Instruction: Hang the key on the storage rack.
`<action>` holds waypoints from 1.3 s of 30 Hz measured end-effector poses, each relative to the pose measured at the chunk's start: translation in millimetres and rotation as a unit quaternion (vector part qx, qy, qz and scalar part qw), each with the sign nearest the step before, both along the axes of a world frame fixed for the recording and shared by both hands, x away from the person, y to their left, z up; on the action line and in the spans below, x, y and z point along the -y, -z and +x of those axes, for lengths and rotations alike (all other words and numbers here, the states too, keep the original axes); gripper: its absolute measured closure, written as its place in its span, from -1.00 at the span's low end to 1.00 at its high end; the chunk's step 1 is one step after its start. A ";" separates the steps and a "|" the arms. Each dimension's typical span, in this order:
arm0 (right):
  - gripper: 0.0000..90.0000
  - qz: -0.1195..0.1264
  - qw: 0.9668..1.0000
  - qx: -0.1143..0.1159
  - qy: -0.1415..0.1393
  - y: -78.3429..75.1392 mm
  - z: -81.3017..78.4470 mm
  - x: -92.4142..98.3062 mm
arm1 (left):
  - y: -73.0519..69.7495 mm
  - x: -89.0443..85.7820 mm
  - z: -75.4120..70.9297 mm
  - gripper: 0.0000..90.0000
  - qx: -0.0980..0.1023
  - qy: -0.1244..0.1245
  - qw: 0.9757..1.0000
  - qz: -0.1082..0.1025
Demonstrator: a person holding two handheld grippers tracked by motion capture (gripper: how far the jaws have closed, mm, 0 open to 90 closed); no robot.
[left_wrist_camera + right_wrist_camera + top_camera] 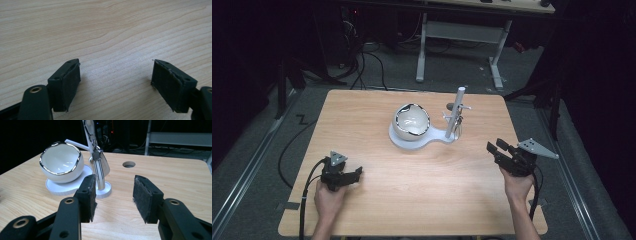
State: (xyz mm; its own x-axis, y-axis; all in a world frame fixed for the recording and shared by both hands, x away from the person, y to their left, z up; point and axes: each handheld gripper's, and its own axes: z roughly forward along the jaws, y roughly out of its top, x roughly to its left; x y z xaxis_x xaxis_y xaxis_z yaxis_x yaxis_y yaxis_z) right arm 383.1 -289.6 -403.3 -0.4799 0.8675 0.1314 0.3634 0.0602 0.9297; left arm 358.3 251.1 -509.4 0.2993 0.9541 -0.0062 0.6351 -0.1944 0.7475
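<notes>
The left gripper (357,173) sits near-left of the white bowl stand (412,141), jaws spread wide over bare table (362,115), holding nothing. The cracked-rim bowl (411,122) rests on the stand, keys (99,167) hanging on its post just right. Further right, the right gripper (495,146) gapes empty.

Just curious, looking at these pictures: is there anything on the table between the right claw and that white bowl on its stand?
Nothing: bare wood separates the right claw from the white bowl on its stand, as the high view shows.
</notes>
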 end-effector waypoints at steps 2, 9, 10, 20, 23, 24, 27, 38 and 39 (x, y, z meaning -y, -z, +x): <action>0.19 -0.001 1.000 -0.003 0.002 3.3 -0.5 1.1 | 0.0 0.0 0.0 -0.48 0.000 0.000 1.000 0.000; 0.19 -0.002 1.000 -0.008 0.008 11.0 -3.7 2.8 | 0.0 0.0 0.0 -0.48 0.000 0.000 1.000 0.000; 0.19 -0.003 1.000 -0.009 0.007 12.5 -3.8 3.1 | 0.0 0.0 0.0 -0.48 0.000 0.000 1.000 0.000; 0.19 -0.013 1.000 -0.023 0.017 25.5 -1.4 3.7 | 0.0 0.1 -0.1 -0.48 0.000 -0.001 1.000 0.000; 0.19 -0.015 0.999 -0.027 0.019 29.1 -0.9 4.1 | 0.0 0.1 -0.1 -0.48 0.000 0.000 1.000 0.000; 0.19 -0.016 0.999 -0.026 0.019 30.1 -0.8 4.2 | 0.0 0.1 -0.1 -0.48 0.000 0.000 1.000 0.000; 0.19 -0.019 0.999 -0.029 0.022 33.8 -0.1 4.5 | 0.0 0.0 -0.1 -0.48 0.000 0.000 1.000 0.000; 0.20 -0.023 0.998 -0.047 0.025 50.9 0.7 0.2 | 0.0 0.1 -0.1 -0.48 0.000 0.000 1.000 0.000; 0.20 -0.023 0.998 -0.049 0.025 53.0 1.1 0.2 | 0.0 0.1 -0.1 -0.48 0.000 0.000 1.000 0.000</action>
